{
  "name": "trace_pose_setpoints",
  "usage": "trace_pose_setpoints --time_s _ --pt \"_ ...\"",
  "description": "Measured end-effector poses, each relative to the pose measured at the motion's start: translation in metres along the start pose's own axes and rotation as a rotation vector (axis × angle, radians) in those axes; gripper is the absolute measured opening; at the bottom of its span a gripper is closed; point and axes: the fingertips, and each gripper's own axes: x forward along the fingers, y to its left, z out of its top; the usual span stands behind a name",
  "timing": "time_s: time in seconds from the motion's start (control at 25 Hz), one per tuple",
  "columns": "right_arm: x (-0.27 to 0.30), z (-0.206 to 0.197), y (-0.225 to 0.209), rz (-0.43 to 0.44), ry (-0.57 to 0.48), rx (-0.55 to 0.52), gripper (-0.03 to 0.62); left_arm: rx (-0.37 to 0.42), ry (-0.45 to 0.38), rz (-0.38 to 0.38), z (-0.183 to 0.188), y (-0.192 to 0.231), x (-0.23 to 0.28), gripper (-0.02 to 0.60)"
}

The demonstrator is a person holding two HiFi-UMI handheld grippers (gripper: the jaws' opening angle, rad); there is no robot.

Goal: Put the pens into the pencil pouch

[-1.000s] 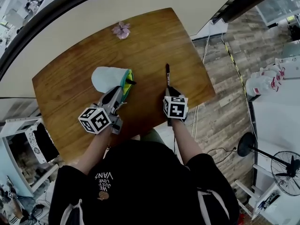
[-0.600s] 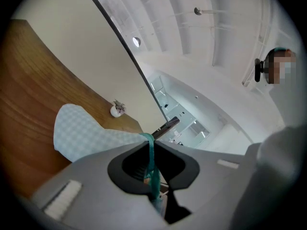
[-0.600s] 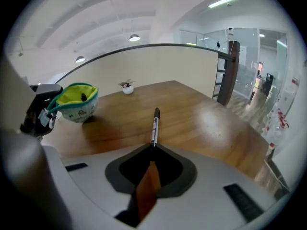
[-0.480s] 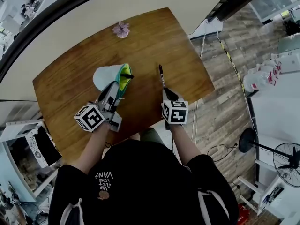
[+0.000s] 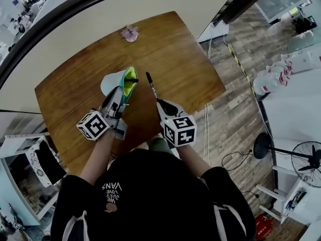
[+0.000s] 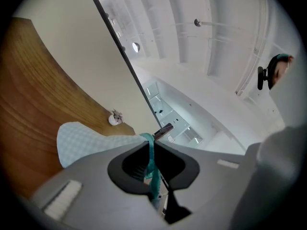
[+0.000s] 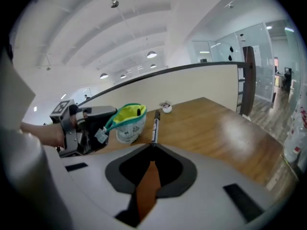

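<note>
The left gripper (image 6: 152,146), fingers pinching its teal rim, held the pencil pouch (image 5: 113,82) open over the counter (image 5: 175,49). The right gripper (image 7: 152,145), fingers just closed on a black pen (image 7: 154,124), aimed it at the mouth. One pen seemingly sat inside already; this one was not yet in.

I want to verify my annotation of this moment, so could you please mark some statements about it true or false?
1. The left gripper pinches the pencil pouch by its teal rim. True.
2. The right gripper is empty. False: it is shut on a black pen.
3. The pouch's mouth is closed. False: it gapes open, showing yellow lining.
4. A small flower ornament sits near the table's far edge. True.
5. The pen is inside the pouch. False: its tip is outside, beside the open mouth.
</note>
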Motion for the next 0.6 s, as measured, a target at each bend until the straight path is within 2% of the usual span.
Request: trace_pose_setpoints --time_s 0.28,0.6 --pt "-0.011 0.006 0.055 0.086 0.027 -0.063 0.041 0.028 0.047 -0.04 -0.005 0.001 -0.012 0.04" --pt "-0.009 -0.004 0.081 0.122 0.136 -0.139 0.041 0.05 0.112 -0.085 -0.019 -0.002 -0.028 0.04"
